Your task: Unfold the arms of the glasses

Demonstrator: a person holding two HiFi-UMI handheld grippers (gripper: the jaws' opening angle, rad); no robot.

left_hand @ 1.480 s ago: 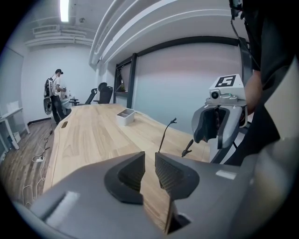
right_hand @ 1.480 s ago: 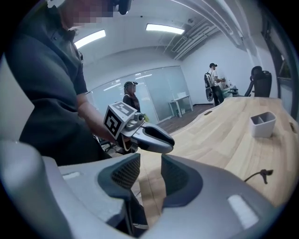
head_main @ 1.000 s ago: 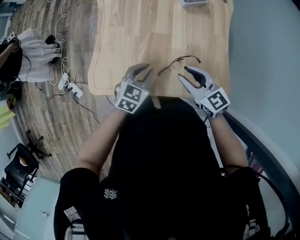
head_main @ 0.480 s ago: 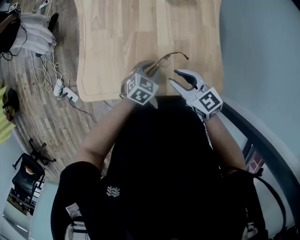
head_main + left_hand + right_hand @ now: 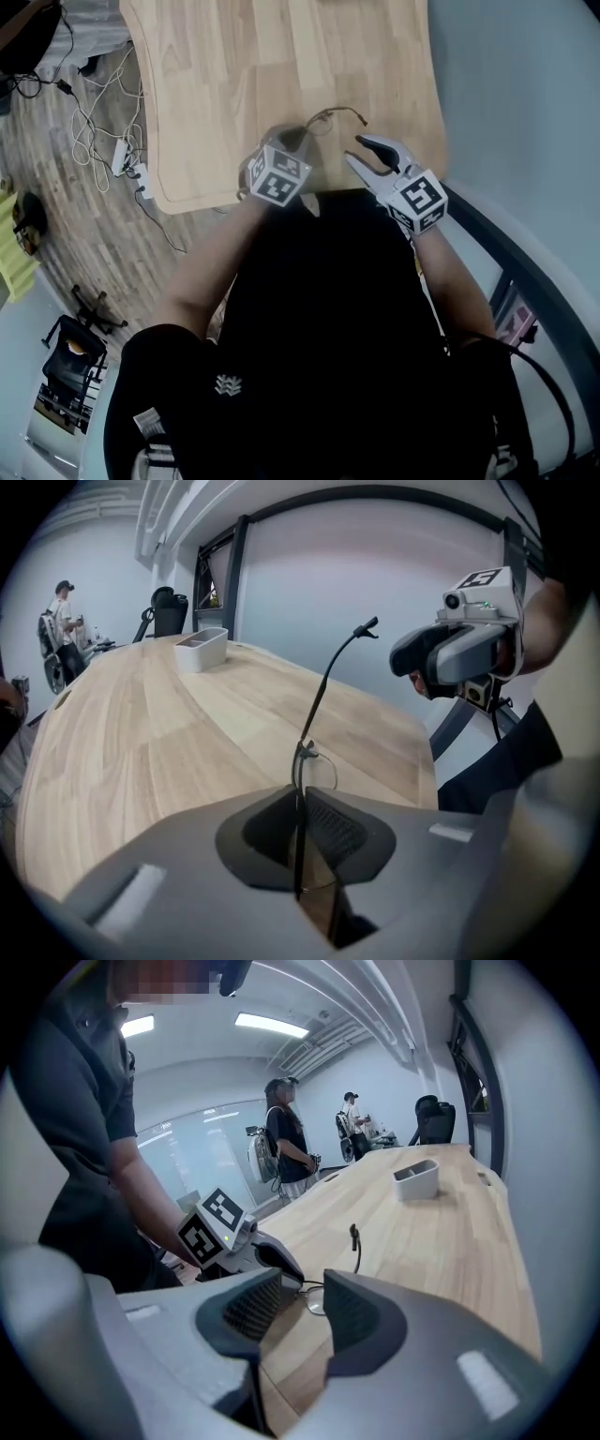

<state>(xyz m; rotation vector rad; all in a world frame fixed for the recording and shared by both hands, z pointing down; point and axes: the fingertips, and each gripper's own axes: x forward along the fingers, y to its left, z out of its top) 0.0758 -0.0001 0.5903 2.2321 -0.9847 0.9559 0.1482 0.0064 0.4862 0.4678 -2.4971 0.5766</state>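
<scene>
Left gripper (image 5: 298, 822) dropped, fingers (image 5: 337, 829) closing on glasses (image 5: 303, 754)

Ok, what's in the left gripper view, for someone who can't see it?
The left gripper has just closed its jaws on thin-framed glasses, one arm sticking up. The right gripper hovers open at upper right, by the wooden table.

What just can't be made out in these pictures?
- The glasses' second arm: head view, blurred, covered by the left gripper, whose jaws have just been closing with the frame between them.
- Their lenses: right gripper view, partly behind the right gripper's own jaws.
- The white tray's contents: both gripper views, too far, walled in.
</scene>
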